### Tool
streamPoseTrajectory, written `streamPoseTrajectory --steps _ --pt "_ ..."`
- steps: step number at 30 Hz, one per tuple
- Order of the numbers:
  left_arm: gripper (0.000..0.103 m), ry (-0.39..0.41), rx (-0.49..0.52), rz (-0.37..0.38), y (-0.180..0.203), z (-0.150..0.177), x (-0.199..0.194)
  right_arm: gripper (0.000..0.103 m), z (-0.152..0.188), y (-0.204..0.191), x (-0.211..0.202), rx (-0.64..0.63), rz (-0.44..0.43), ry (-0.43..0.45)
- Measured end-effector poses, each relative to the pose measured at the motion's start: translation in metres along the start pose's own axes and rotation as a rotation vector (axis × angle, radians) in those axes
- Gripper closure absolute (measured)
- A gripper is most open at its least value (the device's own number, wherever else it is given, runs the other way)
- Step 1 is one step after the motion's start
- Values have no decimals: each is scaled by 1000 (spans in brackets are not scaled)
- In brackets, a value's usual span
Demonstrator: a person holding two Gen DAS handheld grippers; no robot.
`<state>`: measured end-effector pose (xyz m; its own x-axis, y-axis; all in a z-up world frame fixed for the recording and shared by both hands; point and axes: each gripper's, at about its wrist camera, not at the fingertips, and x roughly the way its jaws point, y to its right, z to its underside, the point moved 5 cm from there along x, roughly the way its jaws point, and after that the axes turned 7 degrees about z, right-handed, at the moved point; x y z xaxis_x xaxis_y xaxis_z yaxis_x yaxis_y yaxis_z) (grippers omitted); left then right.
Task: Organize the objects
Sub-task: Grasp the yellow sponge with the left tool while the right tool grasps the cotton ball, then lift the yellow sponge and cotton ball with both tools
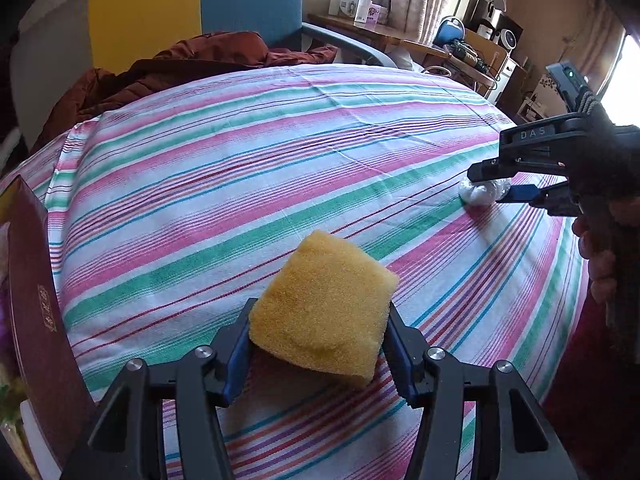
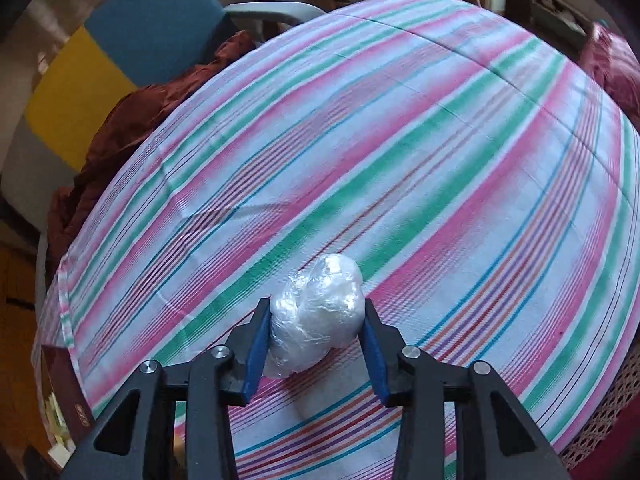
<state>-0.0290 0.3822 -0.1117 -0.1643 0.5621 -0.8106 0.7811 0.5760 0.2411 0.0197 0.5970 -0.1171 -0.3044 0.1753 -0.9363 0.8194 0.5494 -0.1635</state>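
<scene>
Presently both items are grasped: left gripper (image 1: 320, 344) clamps the yellow sponge (image 1: 324, 304); right gripper (image 2: 316, 340), at three o'clock, clamps the plastic-wrapped bundle (image 2: 316, 316). Both sit over the striped cloth (image 1: 240, 160); the maroon box (image 1: 36, 300), at nine o'clock, likely awaits them.

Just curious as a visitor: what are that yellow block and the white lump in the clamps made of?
Yellow block: looks like porous foam sponge, matte with a grainy, pitted surface. White lump: something soft and white wrapped in clear plastic film, judging by the shiny crinkles; the contents can't be identified.
</scene>
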Motion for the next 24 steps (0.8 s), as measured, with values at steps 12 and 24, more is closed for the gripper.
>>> streamPoseTrajectory --steps 12,24 --pt "45 46 49 -51 4 4 -2 62 23 -46 -5 -270 -64 -10" --pt "46 38 49 -100 5 13 -14 62 42 -67 -6 -417 -80 -30"
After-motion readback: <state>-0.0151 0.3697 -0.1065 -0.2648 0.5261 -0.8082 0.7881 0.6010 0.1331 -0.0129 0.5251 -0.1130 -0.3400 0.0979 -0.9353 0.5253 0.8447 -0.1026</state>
